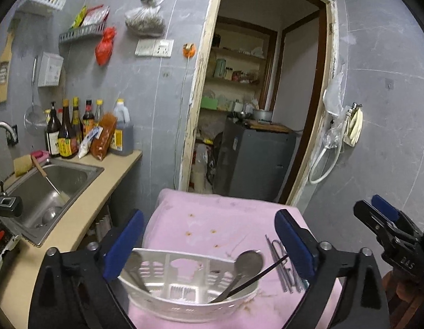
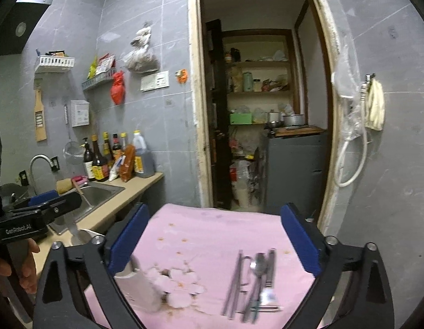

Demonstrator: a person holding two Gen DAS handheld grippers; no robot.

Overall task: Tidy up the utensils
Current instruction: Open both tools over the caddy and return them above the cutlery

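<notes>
A white slotted utensil basket [image 1: 190, 293] stands on the pink cloth [image 1: 220, 219]; it also shows at the left in the right wrist view [image 2: 140, 288]. A metal spoon [image 1: 249, 260] and a dark chopstick lean inside it, and another utensil stands at its left side. Several metal utensils [image 1: 286, 271] lie on the cloth to its right, seen with a spoon [image 2: 258, 266] in the right wrist view. My left gripper [image 1: 209, 244] is open just above the basket. My right gripper [image 2: 214, 241] is open above the loose utensils.
A beige counter [image 1: 102, 192] with a steel sink [image 1: 47, 192] and sauce bottles [image 1: 72, 128] lies to the left. Beyond the cloth's far edge is a doorway [image 1: 266, 96] with a grey cabinet [image 1: 253, 161]. Grey tiled walls carry racks and hanging bags.
</notes>
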